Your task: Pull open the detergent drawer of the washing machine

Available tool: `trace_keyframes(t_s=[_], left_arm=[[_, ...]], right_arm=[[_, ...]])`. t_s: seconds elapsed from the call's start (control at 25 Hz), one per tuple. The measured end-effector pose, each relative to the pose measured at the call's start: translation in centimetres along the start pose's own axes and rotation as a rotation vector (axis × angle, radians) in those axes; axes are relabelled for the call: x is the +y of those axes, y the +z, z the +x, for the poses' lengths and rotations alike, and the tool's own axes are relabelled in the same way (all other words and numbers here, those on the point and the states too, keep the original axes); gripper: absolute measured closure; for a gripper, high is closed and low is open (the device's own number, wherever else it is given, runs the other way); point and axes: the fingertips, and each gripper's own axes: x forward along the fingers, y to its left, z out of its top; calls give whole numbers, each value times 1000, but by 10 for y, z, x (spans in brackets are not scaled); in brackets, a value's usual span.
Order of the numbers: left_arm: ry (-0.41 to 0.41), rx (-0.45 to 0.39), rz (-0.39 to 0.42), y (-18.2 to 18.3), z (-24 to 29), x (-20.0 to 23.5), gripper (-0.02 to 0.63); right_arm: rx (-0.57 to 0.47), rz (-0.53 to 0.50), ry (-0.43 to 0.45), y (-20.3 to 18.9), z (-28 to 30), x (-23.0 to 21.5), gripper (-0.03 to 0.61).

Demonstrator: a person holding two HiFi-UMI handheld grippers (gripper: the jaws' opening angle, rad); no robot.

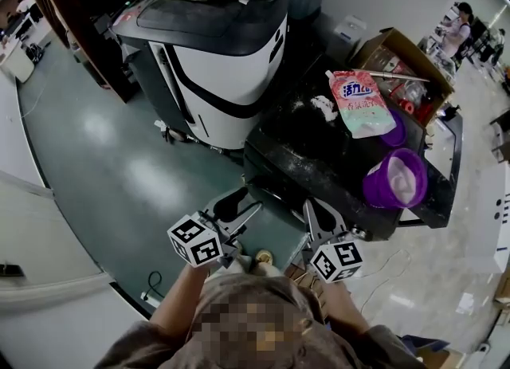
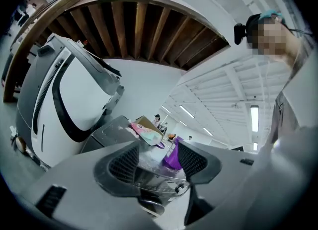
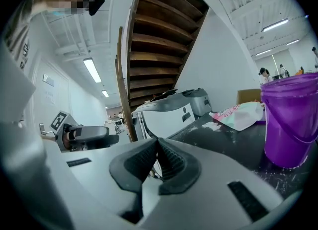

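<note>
In the head view, the left gripper (image 1: 241,206) hung at the washing machine's (image 1: 319,152) front left corner. The drawer could not be made out.

In the left gripper view, its jaws stood apart on nothing.

In the right gripper view, the right gripper (image 3: 158,157) was closed and empty.

The step looked like the approach; next, the left jaws would need to close on the drawer's front.

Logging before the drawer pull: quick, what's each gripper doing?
Left gripper: open, holding nothing.
Right gripper: shut, holding nothing.

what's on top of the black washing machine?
A pink detergent pouch, a purple cup and spilled white powder. The pouch partly covers a second purple item; what it is can't be told.
</note>
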Motion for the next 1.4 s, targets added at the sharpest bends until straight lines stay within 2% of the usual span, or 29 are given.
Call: trace_keyframes(t_s=[0.08,0.12,0.2,0.44,0.68,0.88,1.16,1.4], left_arm=[[-30,-2,-20,-1,2,0,309],[-45,1,-30,-3,3,0,293],[-73,6,-62,-7,7,2,267],[-100,-5,-247,-25,20,34,210],[-75,-43,-400,-49,39,80,198],[-89,-46,-470,-76,59,113,196],[-118,7,-544,-113,86,142,198],[-165,-16,-589,-127,105,160,199]], right_arm=[[7,-2,1,-1,2,0,577],[9,-1,0,-2,3,0,577],[14,3,-3,-4,5,-1,577],[34,13,-22,-13,9,-6,577],[55,24,-54,-21,8,-18,577],[66,23,-82,-24,6,-26,576],[87,19,-115,-28,0,-35,575],[98,26,-160,-34,-8,-47,576]])
